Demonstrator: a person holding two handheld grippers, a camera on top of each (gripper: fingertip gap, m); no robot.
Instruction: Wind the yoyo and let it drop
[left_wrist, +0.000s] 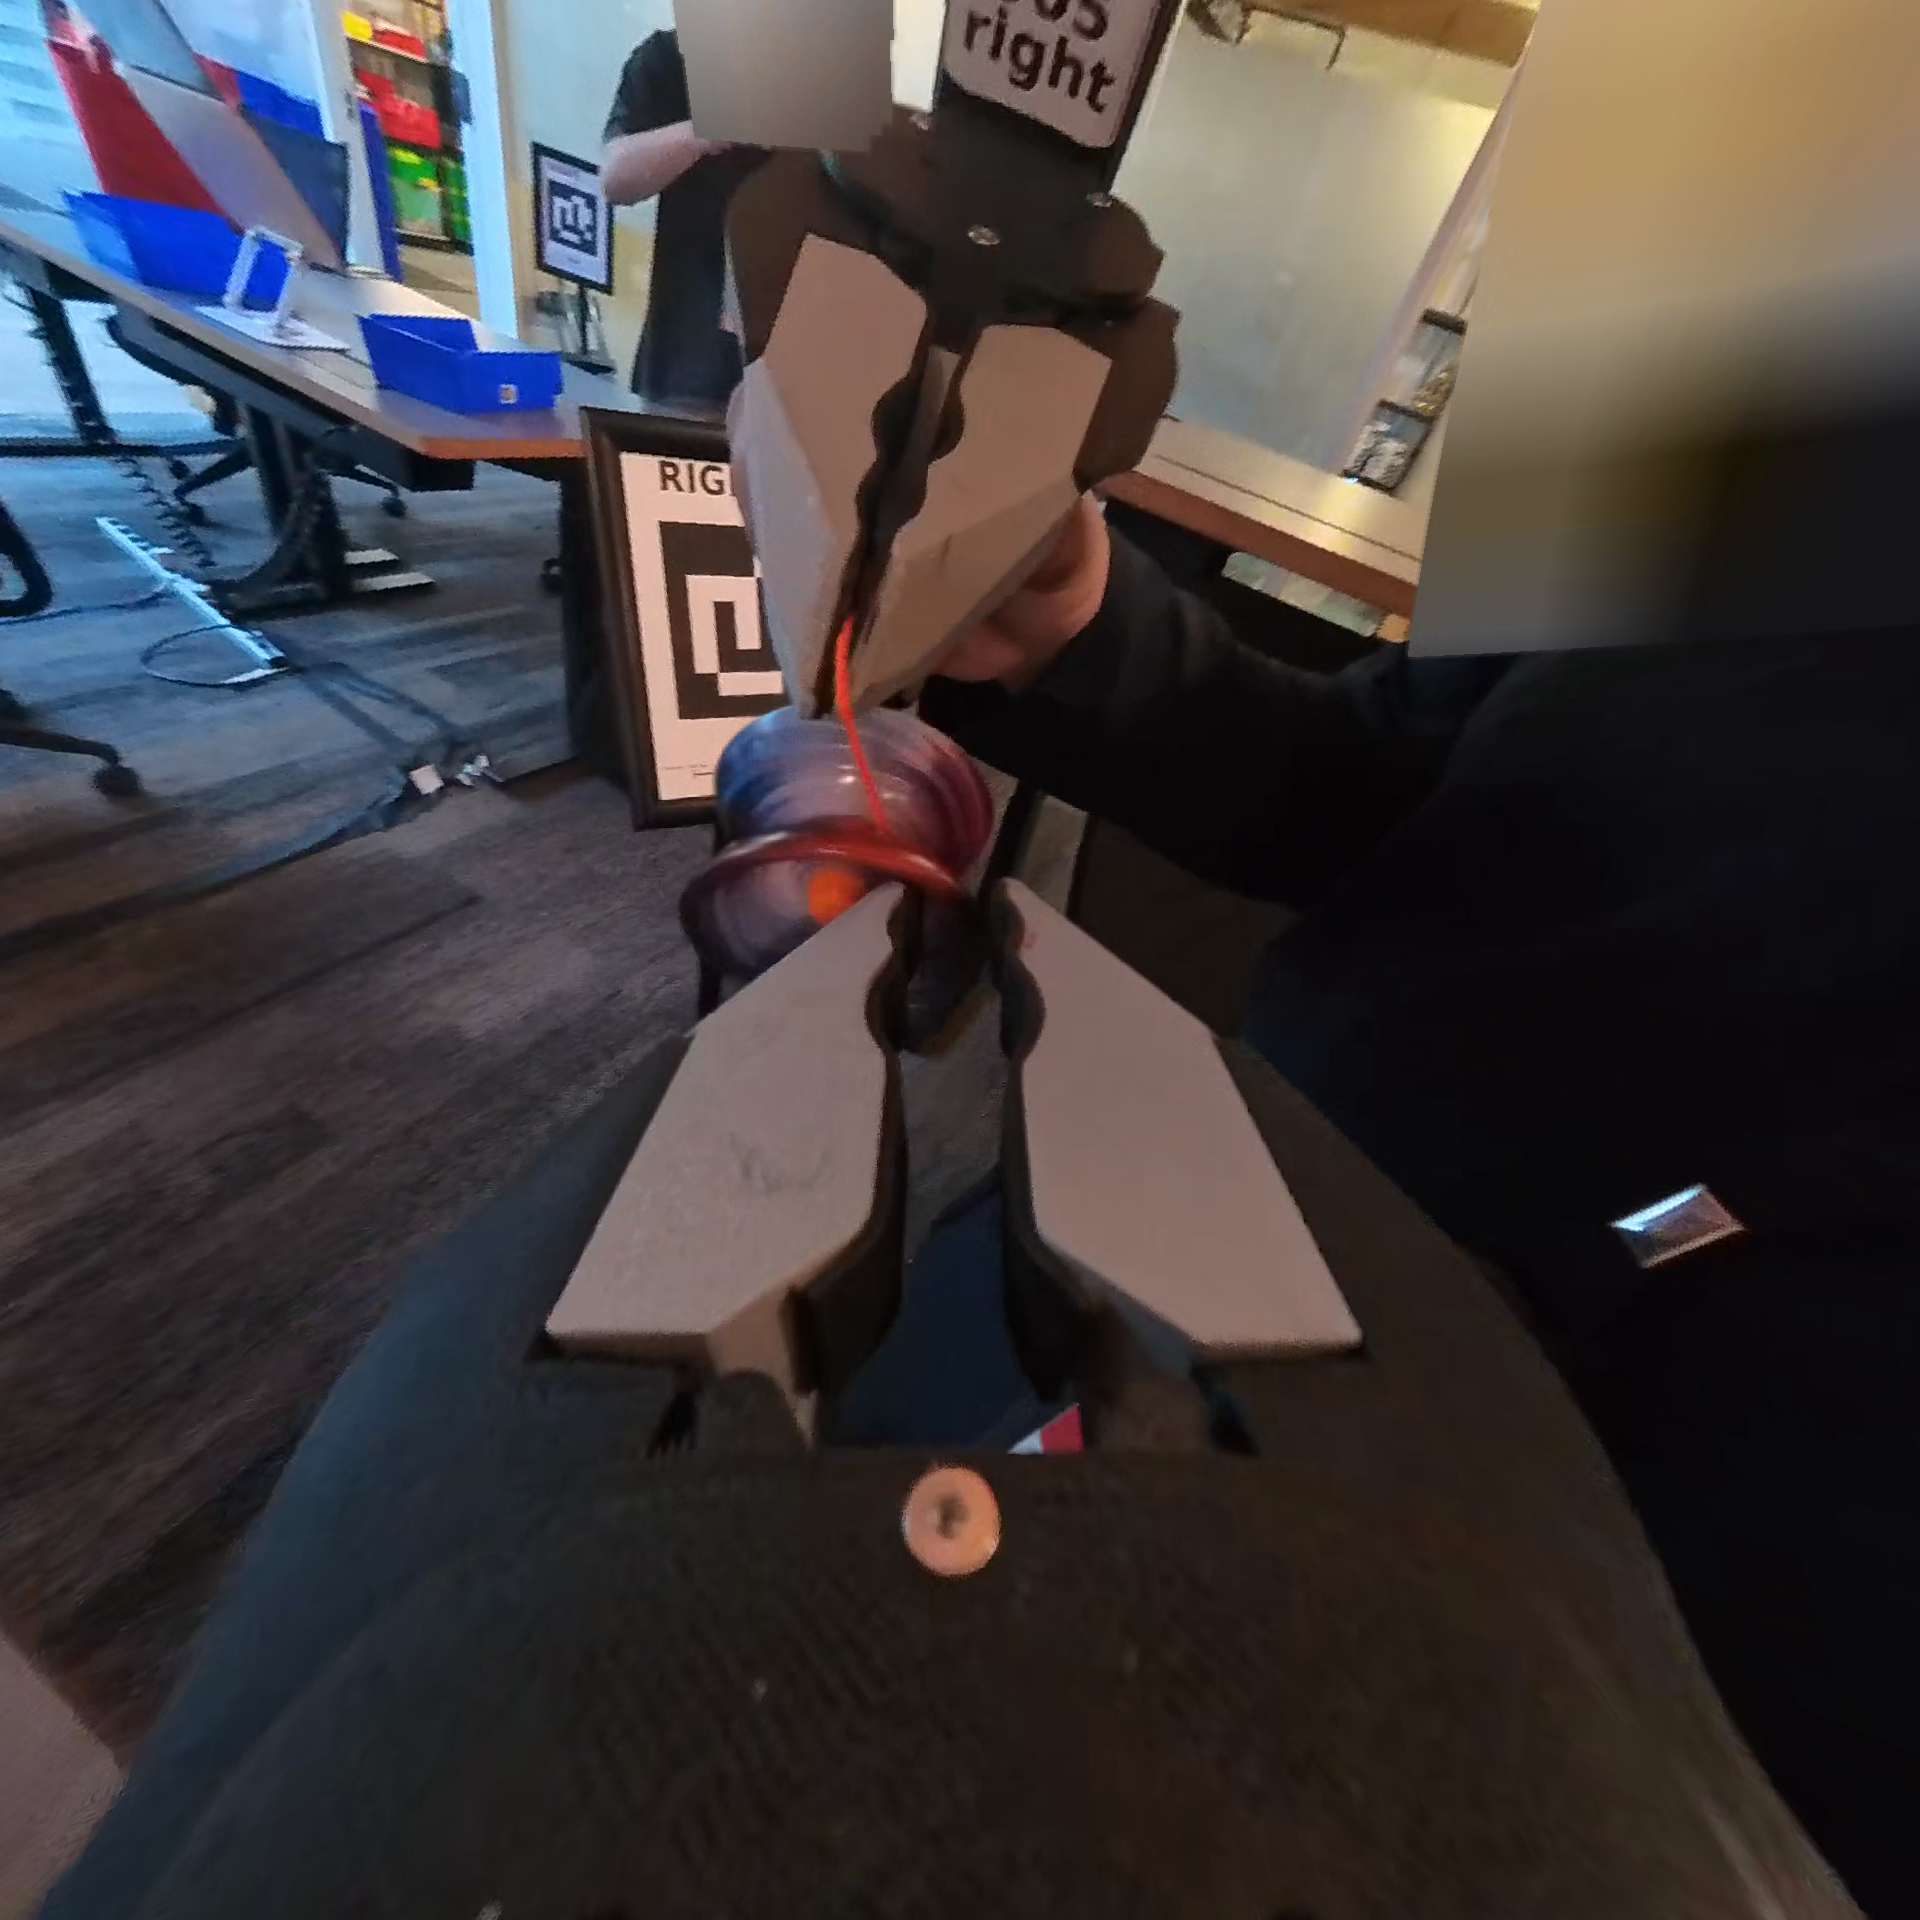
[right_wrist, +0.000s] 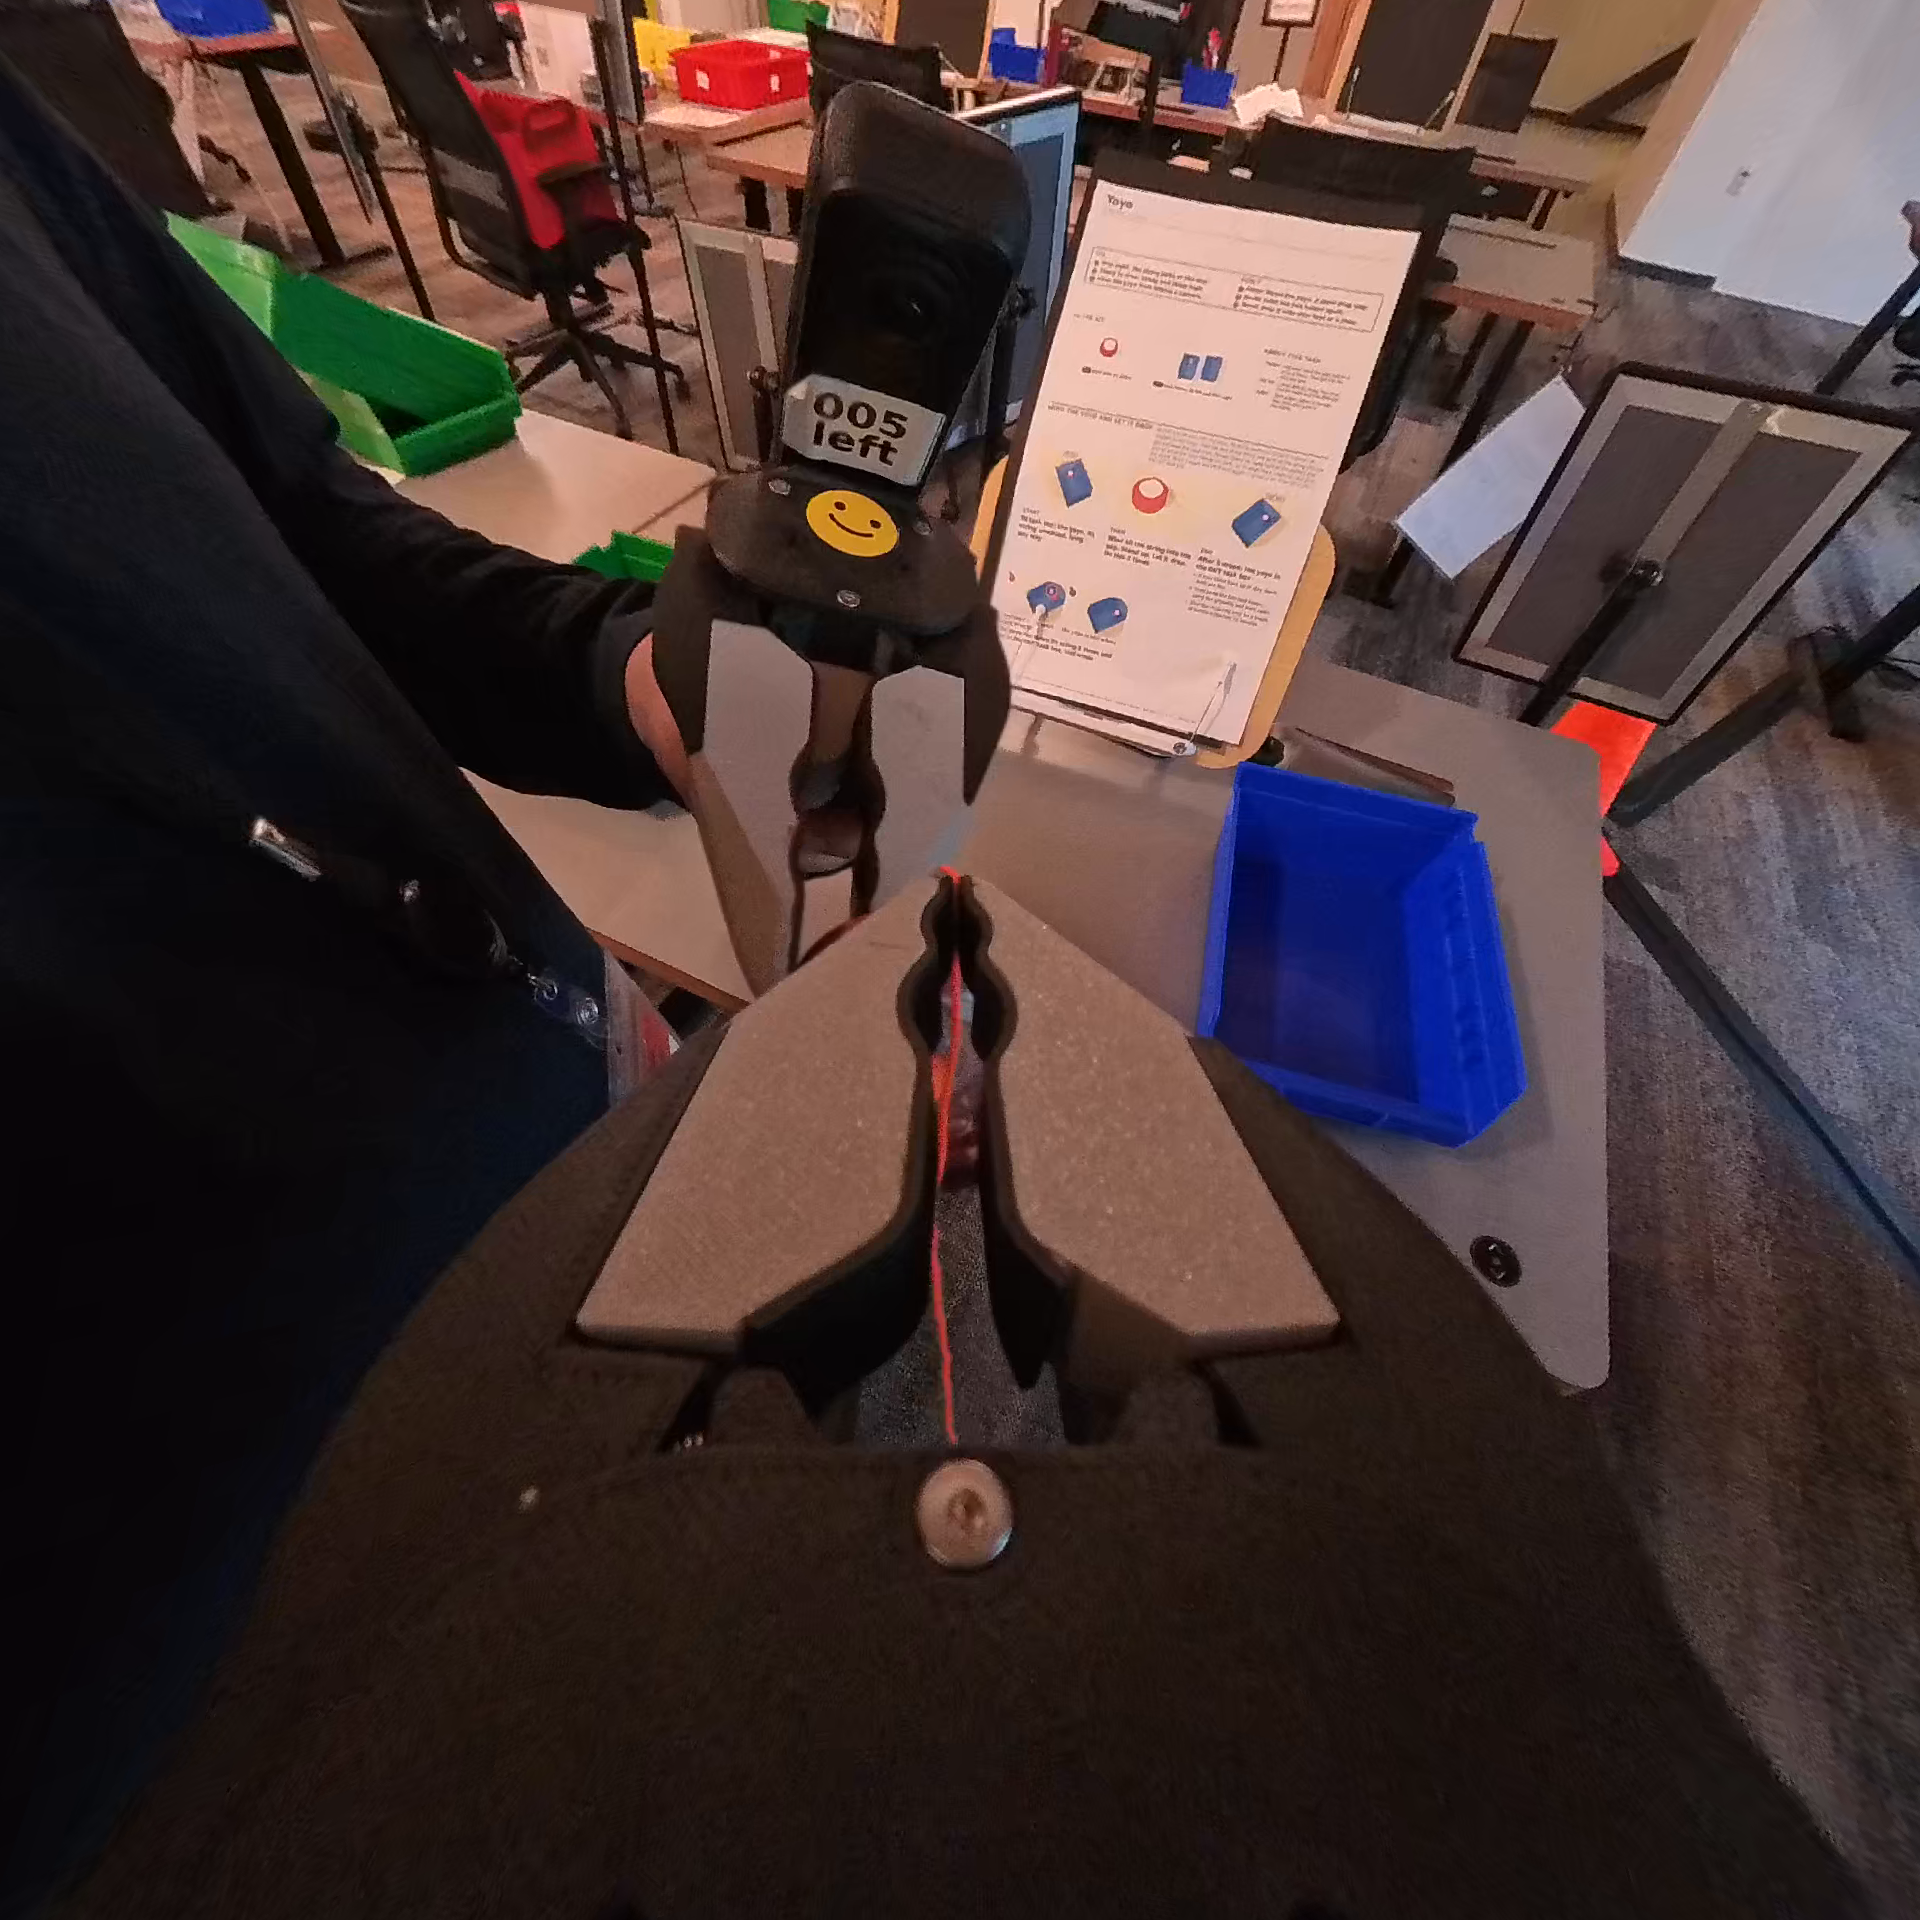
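Left wrist view, nearest: the left gripper (left_wrist: 940, 920) points up and forward, its jaws slightly parted. The rim of the yoyo (left_wrist: 852, 800) sits in the gap at the tips; whether the pads press on it cannot be told, as the yoyo is blurred there. The yoyo is translucent, blue on one side and red on the other, with an orange hub. It is in the air between the two grippers, above the carpet (left_wrist: 312, 1039), and touches no table.

A red string (left_wrist: 854, 727) runs from the yoyo's groove up into the right gripper (left_wrist: 847, 686), which points down from above with its tips just over the yoyo. Its jaws are clenched on the string. A hand (left_wrist: 1039, 613) in a dark sleeve holds this gripper.

Right wrist view: the string (right_wrist: 948, 1195) passes along the seam of the closed jaws and shows at the tips. The left gripper (right_wrist: 831, 894) stands just beyond, tips down, partly hidden by the right fingers.

Farther: a grey table (right_wrist: 1122, 852) carries an empty blue bin (right_wrist: 1361, 956) and, behind it, an instruction sheet (right_wrist: 1195, 457) on a stand. A green bin (right_wrist: 384, 384) lies on a table to the left. Chairs and further tables stand beyond.
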